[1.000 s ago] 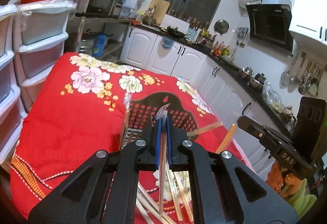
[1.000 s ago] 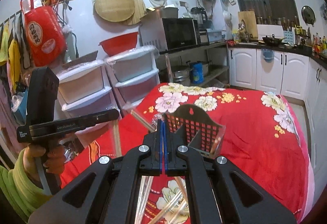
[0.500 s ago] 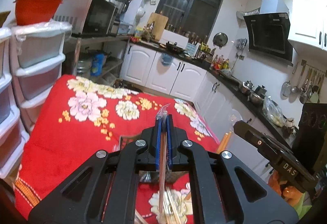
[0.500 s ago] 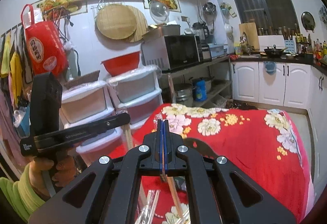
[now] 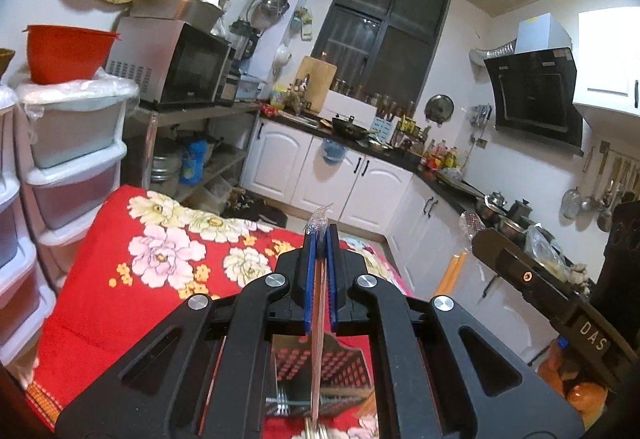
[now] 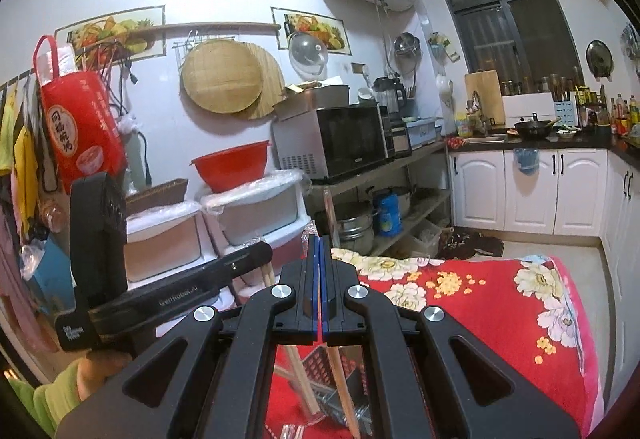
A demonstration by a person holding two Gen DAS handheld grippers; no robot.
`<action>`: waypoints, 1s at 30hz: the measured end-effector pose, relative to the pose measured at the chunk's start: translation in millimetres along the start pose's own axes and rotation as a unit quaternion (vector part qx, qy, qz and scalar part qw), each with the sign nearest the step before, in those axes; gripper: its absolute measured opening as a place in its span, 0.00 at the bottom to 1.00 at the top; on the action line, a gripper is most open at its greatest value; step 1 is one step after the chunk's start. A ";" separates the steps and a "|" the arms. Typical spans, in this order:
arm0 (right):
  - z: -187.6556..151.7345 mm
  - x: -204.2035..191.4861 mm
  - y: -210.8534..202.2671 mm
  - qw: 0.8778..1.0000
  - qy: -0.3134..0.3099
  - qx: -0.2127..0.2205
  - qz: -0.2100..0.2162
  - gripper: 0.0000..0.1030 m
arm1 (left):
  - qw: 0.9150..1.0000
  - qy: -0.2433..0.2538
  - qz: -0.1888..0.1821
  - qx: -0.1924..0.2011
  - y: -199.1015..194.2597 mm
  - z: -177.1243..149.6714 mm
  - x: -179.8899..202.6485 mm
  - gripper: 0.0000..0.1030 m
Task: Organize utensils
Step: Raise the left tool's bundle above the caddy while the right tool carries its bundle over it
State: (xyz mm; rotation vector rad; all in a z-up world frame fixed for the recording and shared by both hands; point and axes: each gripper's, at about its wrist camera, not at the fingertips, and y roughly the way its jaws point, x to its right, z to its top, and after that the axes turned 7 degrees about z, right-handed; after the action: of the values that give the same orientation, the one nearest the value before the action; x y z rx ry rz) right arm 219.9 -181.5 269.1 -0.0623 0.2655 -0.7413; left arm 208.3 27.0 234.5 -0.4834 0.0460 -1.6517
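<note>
The left gripper (image 5: 319,259) is pinched tight on a wrapped pair of chopsticks (image 5: 317,351) whose long axis runs nearly straight down from its tips, a crinkle of clear wrapper poking out above. Directly beneath those tips stands the utensil basket (image 5: 320,367) on the red floral cloth (image 5: 120,303). To the right, the right gripper (image 6: 319,279) is likewise clamped on chopsticks (image 6: 340,379) slanting down past the basket (image 6: 320,363). Both hands seem about equally near; each pair apparently needs lowering, point first, into it.
</note>
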 end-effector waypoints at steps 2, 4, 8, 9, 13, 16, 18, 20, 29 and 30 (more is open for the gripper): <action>0.9 4.0 3.8 1.000 0.002 0.003 -0.003 0.01 | 1.000 0.004 0.006 0.005 5.8 -0.1 4.4 0.01; 0.8 9.0 8.1 1.000 0.006 0.005 -0.005 0.01 | 1.000 0.008 0.011 0.009 10.1 -1.9 7.2 0.01; -1.2 20.8 16.4 1.000 0.015 0.005 -0.011 0.01 | 0.999 0.021 0.023 0.016 21.9 -8.9 13.6 0.01; -2.2 24.1 18.6 1.000 0.018 0.005 -0.014 0.01 | 0.999 0.026 0.026 0.016 25.2 -12.0 15.9 0.01; -6.4 33.5 25.1 1.000 0.022 0.004 -0.020 0.01 | 0.999 0.037 0.033 0.021 34.3 -18.3 20.5 0.01; -10.1 40.5 29.8 0.999 0.025 0.002 -0.021 0.01 | 0.998 0.046 0.038 0.026 40.1 -23.5 22.0 0.01; -13.5 45.6 33.3 0.999 0.025 -0.002 -0.024 0.01 | 0.998 0.051 0.041 0.025 44.9 -28.5 22.3 0.01; -17.7 50.9 37.5 0.999 0.029 -0.007 -0.027 0.01 | 0.997 0.055 0.043 0.022 49.6 -33.5 22.6 0.01; -41.8 72.1 50.4 0.998 0.037 -0.032 -0.046 0.01 | 0.997 0.057 0.046 0.003 69.0 -56.2 17.2 0.01; -44.8 74.5 50.7 0.998 0.038 -0.035 -0.048 0.01 | 0.997 0.056 0.045 0.000 70.6 -57.8 16.6 0.01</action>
State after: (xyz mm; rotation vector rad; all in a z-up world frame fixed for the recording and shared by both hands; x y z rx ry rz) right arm 294.2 -192.6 202.1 -0.1128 0.3637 -0.8301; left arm 254.3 -13.7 165.0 -0.3823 0.1487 -1.5881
